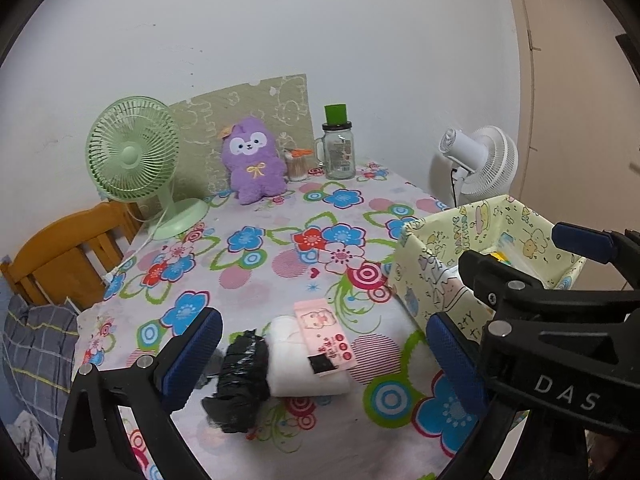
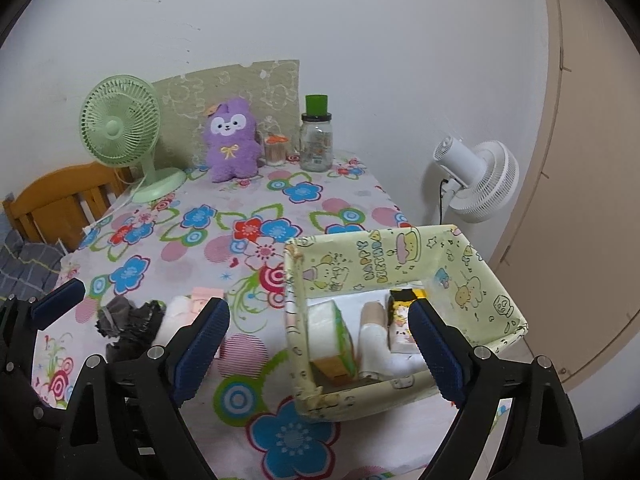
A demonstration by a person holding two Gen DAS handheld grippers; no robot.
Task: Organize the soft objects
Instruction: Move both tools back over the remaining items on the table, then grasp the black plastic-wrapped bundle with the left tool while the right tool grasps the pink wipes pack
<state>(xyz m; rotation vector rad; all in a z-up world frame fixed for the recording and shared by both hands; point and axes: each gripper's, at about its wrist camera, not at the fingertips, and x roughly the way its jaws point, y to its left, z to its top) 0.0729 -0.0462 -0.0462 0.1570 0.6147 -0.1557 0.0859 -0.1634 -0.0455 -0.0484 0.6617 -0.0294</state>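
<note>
Worktop (image 1: 248, 288), flower-print cloth. Far edge, 12 o'clock: green desk fan (image 1: 132, 148), fuzzy purple plush toy (image 1: 253, 160), small tub of cotton swabs (image 1: 297, 168), glass mug-jar with green lid (image 1: 338, 148). White fan (image 1: 480, 164) beyond the edge, 2 o'clock.

Paper-covered storage box (image 2: 400, 268), cartoon print, open-topped, holds folded and rolled soft items.

Crumpled black plastic bag (image 1: 240, 376) touches folded white cloth (image 1: 296, 372), pink printed packet (image 1: 324, 332) lying on it.

Left gripper (image 1: 324, 360): jaws wide apart, empty; bag and cloth lie between them at 6 o'clock.

Right gripper (image 2: 320, 356): jaws wide apart, empty, straddling the box's near-left corner.
</note>
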